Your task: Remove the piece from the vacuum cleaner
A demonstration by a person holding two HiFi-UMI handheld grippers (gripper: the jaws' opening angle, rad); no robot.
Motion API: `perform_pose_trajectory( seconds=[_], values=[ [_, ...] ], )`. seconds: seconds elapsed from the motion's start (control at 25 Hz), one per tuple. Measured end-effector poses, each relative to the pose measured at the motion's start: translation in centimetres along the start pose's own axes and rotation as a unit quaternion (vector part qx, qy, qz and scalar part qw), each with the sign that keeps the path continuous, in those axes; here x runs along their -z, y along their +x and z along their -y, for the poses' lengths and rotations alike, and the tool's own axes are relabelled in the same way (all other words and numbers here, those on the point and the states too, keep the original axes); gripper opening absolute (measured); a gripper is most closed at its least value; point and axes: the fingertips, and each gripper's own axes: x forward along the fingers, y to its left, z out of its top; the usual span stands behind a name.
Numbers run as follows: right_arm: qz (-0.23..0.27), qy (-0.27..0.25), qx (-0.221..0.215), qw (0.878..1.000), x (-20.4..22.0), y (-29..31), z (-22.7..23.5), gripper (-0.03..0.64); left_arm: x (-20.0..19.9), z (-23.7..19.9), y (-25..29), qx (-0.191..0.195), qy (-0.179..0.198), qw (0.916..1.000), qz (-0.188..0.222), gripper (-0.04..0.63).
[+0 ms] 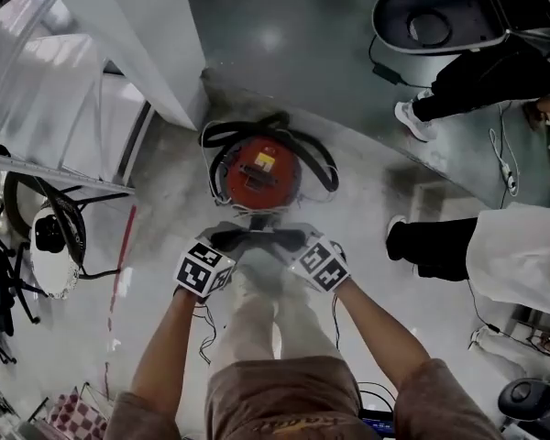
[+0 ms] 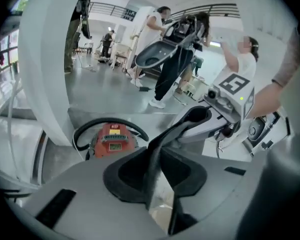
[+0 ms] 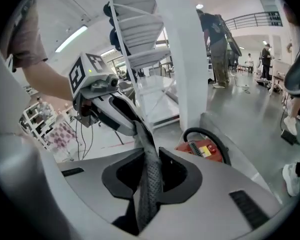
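Left gripper (image 2: pixel 157 170) and right gripper (image 3: pixel 149 178) both pinch the same dark strip (image 1: pixel 257 238), one at each end, so it hangs taut between them above the floor. Risks as I judge them: the strip is thin and textured, and pulling the two ends apart could drag it out of one pair of jaws. Grip on each side is only an edge-on nip, not much pad area. If any part is still hooked to the vacuum cleaner (image 1: pixel 261 174), a hard tug could tip or drag it by its black hose (image 1: pixel 328 168). I can't tell from the head view whether the strip is fully free, though both gripper views show the red body sitting on the floor beyond the strip, apart from it. A bystander's legs (image 1: pixel 435 246) are near on the right, so watch the swing. Jaw state: both pairs are nearly closed, pads pressed on the strip, nothing else between them. Left jaws show a slight gap beside it; right jaws sit tight around it.
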Motion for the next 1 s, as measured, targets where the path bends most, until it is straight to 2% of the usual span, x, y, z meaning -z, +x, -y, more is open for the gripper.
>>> perform_pose_trajectory(
  seconds=[0.24,0.36,0.48,0.6,0.68,0.88,1.0],
  values=[
    [0.078,-0.04,0.021,0.996,-9.2,-9.4,-0.6,0.055,-9.4,4.7,-8.1,0.0,0.069,0.9968,0.041,0.08],
    [0.1,-0.062,0.002,0.993,-13.9,-11.6,-0.8,0.064,-12.2,5.5,-12.1,0.03,0.093,0.9939,0.05,0.081],
    [0.114,-0.083,-0.018,0.99,-17.6,-14.3,-1.1,0.066,-15.0,6.7,-15.6,0.057,0.109,0.989,0.083,0.08],
    [0.137,-0.106,-0.011,0.985,-21.1,-17.1,-1.0,0.061,-18.4,7.8,-18.5,0.048,0.132,0.9824,0.124,0.077],
    [0.162,-0.101,-0.004,0.982,-23.3,-19.0,-1.4,0.061,-20.1,8.6,-20.5,0.038,0.141,0.9779,0.149,0.072],
    [0.228,-0.098,0.032,0.968,-26.3,-24.0,-3.0,0.067,-23.1,11.6,-23.9,0.024,0.173,0.962,0.21,0.067],
    [0.25,-0.094,0.059,0.962,-25.8,-25.0,-3.7,0.071,-22.9,12.6,-24.1,0.019,0.168,0.9583,0.231,0.067]
  ],
)
